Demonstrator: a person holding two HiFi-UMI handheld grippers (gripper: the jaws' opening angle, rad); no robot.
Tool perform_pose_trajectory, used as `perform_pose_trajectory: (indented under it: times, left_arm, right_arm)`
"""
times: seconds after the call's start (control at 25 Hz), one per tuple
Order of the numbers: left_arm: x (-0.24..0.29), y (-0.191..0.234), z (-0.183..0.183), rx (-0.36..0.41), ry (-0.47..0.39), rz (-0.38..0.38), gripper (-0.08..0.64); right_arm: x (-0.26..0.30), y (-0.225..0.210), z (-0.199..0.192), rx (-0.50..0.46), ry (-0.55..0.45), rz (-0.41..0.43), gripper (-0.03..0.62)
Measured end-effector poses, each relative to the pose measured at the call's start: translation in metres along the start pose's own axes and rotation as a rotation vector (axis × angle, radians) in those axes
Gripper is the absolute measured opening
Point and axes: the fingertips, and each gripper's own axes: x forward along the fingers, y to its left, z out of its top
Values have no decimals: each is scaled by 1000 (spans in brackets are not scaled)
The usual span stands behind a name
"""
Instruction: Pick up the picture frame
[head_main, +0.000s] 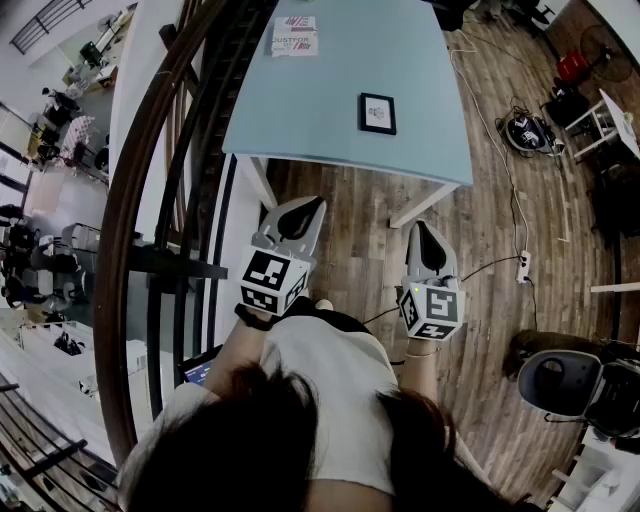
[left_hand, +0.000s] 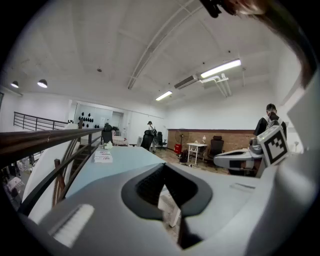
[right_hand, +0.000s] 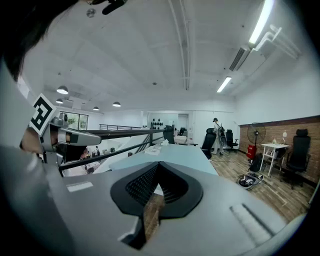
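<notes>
The picture frame (head_main: 378, 112), small and dark-rimmed, lies flat on the light blue table (head_main: 330, 140) near its right half. Both grippers hang over the wooden floor short of the table's near edge, well apart from the frame. My left gripper (head_main: 316, 202) points at the table's left part, its jaws together with nothing between them. My right gripper (head_main: 420, 226) sits below the table's right corner, also shut and empty. The left gripper (left_hand: 165, 167) and the right gripper (right_hand: 158, 165) each look level across the tabletop; the frame does not show in either gripper view.
A printed sheet (head_main: 295, 36) lies at the table's far end. A dark curved railing (head_main: 140, 200) runs along the left. A cable with a power strip (head_main: 521, 264) trails on the floor at right, and an office chair (head_main: 560, 380) stands at lower right.
</notes>
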Motion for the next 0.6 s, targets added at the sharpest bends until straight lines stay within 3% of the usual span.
perform_pose_trajectory:
  times: [0.24,0.6]
  left_arm:
    - [3,-1,-1,-22,1,38,58]
    - [20,4,-8,-42,25,23,60]
  right_arm:
    - [-6,-19,4,31,-35,9,2]
    - [10,-30,-2,61,-24,28,3]
